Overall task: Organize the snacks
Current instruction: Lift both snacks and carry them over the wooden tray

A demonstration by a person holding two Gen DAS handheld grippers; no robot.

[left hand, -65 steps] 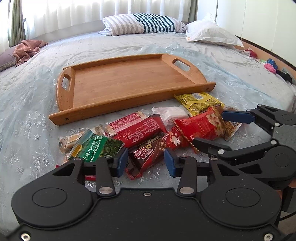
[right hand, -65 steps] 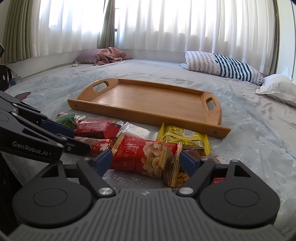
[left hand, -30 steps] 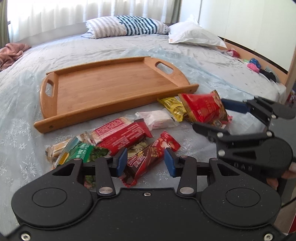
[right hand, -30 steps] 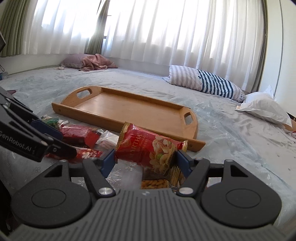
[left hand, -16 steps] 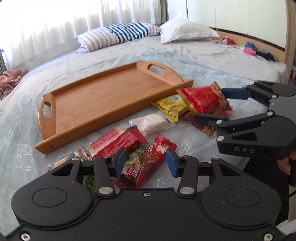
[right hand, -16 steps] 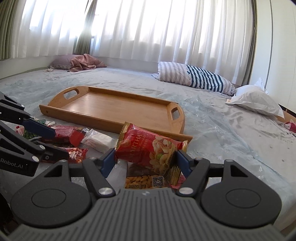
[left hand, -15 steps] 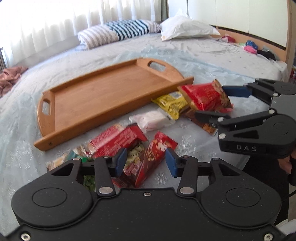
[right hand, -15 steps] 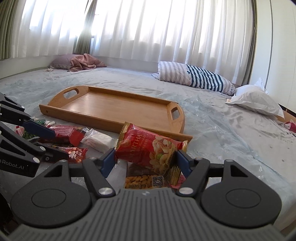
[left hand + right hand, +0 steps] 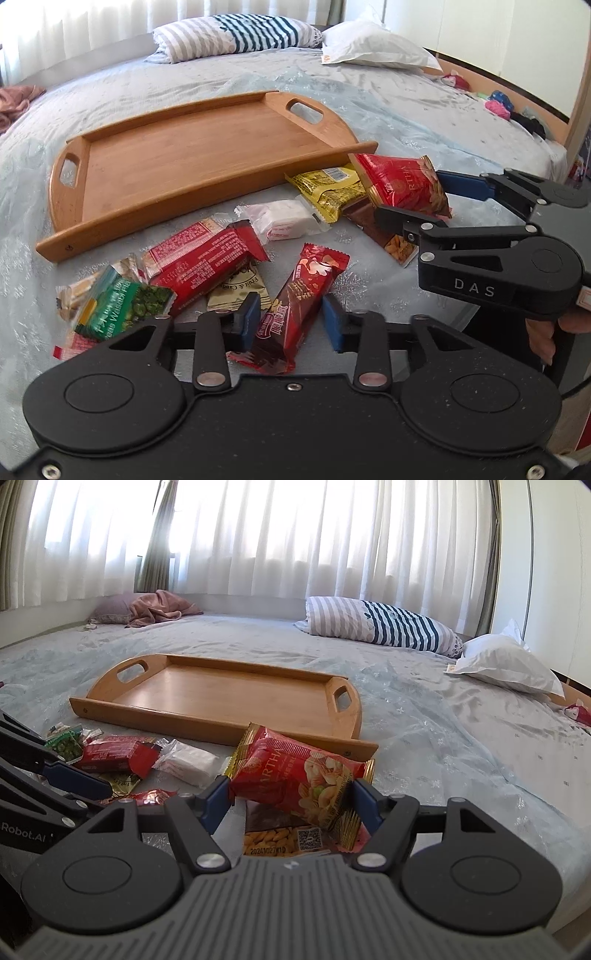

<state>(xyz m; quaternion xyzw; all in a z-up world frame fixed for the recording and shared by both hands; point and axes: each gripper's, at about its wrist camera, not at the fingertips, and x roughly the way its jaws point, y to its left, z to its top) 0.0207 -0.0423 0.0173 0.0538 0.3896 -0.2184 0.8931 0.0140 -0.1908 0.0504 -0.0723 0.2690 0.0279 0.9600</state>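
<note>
A red nut packet (image 9: 299, 775) is gripped by the right tongs (image 9: 291, 805) above the bed (image 9: 443, 731), near the wooden tray (image 9: 207, 694). The left tongs (image 9: 290, 319) are opening around a red wafer bar (image 9: 299, 299), seemingly unpressed.

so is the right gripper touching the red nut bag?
Touching. The right wrist view shows the right gripper with both blue pads pressed against the ends of the red nut bag, holding it off the bed.
</note>
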